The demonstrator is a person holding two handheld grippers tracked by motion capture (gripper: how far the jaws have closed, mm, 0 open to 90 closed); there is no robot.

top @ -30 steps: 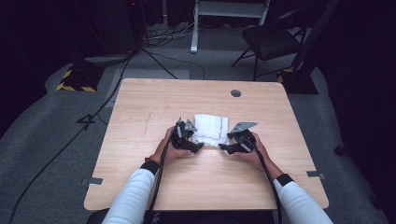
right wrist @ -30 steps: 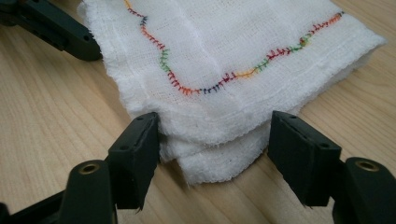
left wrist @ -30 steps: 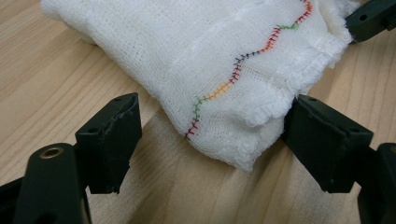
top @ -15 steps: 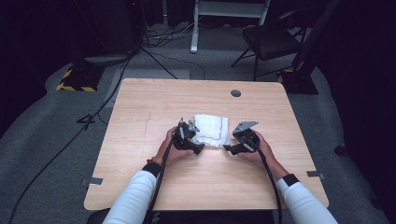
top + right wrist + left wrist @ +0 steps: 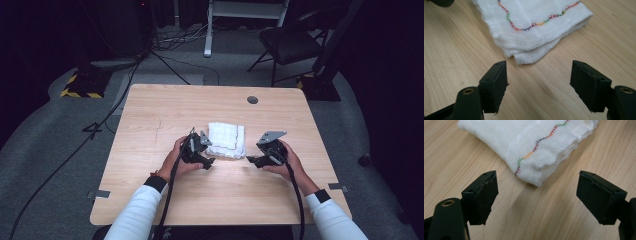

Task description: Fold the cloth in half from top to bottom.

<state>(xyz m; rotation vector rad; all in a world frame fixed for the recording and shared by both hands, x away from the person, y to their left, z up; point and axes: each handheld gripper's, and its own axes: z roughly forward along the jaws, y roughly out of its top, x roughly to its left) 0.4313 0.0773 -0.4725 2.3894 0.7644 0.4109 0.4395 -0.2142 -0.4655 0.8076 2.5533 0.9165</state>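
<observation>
On the wooden counter (image 5: 150, 200) a folded white cloth (image 5: 227, 140) is left lying flat between the left claw (image 5: 207, 150) and right claw (image 5: 252, 159), both spread empty, seemingly after folding.

A white folded cloth (image 5: 227, 140) lies flat on the wooden surface (image 5: 150, 115), near its middle. Wavy rainbow-coloured stitching runs along its hem.
</observation>
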